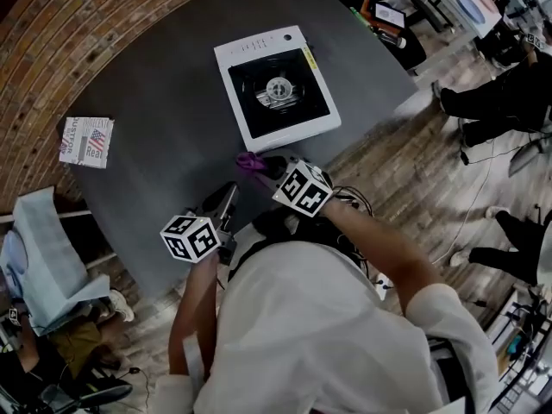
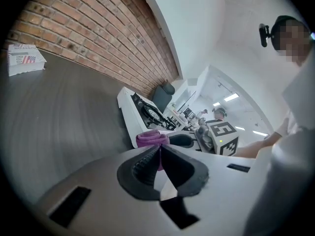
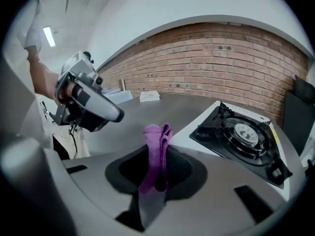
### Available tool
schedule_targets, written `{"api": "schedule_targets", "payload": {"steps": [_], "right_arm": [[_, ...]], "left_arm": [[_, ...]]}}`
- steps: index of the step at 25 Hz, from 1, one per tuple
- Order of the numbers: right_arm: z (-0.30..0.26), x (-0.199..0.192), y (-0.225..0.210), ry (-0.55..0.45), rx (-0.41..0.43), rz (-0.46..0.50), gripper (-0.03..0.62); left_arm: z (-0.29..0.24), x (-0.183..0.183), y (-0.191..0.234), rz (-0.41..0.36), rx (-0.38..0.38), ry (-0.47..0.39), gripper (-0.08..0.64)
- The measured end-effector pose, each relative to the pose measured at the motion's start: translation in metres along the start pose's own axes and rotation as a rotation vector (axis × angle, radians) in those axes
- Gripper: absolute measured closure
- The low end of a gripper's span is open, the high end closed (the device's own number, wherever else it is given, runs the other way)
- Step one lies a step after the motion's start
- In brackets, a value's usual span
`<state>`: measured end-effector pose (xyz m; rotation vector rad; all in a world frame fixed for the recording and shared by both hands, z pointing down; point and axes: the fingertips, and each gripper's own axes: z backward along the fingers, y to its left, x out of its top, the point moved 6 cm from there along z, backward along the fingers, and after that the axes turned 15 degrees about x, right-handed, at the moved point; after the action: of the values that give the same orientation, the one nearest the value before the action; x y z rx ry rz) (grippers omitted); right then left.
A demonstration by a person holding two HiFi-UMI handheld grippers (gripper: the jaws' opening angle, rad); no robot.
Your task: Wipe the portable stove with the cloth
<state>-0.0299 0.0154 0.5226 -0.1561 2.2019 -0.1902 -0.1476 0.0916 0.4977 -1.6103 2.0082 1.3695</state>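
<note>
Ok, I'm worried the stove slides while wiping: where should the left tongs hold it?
Probably the stove's white left edge, coming from the left over the table. It lies flat, its middle is a sunken black burner tray, and the right tongs, shut on the purple cloth, crowd its near edge.

Purple cloth point(image 3: 155, 134), white stove point(image 1: 276, 84), dark grey bench point(image 1: 164, 119).
Your cloth is bright purple. The stove's white body frames a black burner well with a silver burner, and a yellow strip runs down one edge. Your left tool point(image 2: 158, 154) and right tool point(image 3: 158, 154) are pale grey with black pads, each carrying a cube of black-and-white square markers. The wall point(image 3: 221, 58) is red-brown brick; the packet point(image 1: 86, 141) is white with a red-and-blue flag print.
</note>
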Motion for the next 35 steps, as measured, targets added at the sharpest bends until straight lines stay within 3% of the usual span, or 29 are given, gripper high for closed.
{"api": "schedule_targets", "payload": {"steps": [8, 35], "right_arm": [[0.011, -0.013, -0.018, 0.039, -0.032, 0.05, 0.499], [0.119, -0.084, -0.082, 0.079, -0.09, -0.002, 0.497]], "left_arm": [[-0.009, -0.002, -0.022, 0.012, 0.024, -0.008, 0.54], [-0.097, -0.017, -0.122, 0.051, 0.022, 0.017, 0.54]]}}
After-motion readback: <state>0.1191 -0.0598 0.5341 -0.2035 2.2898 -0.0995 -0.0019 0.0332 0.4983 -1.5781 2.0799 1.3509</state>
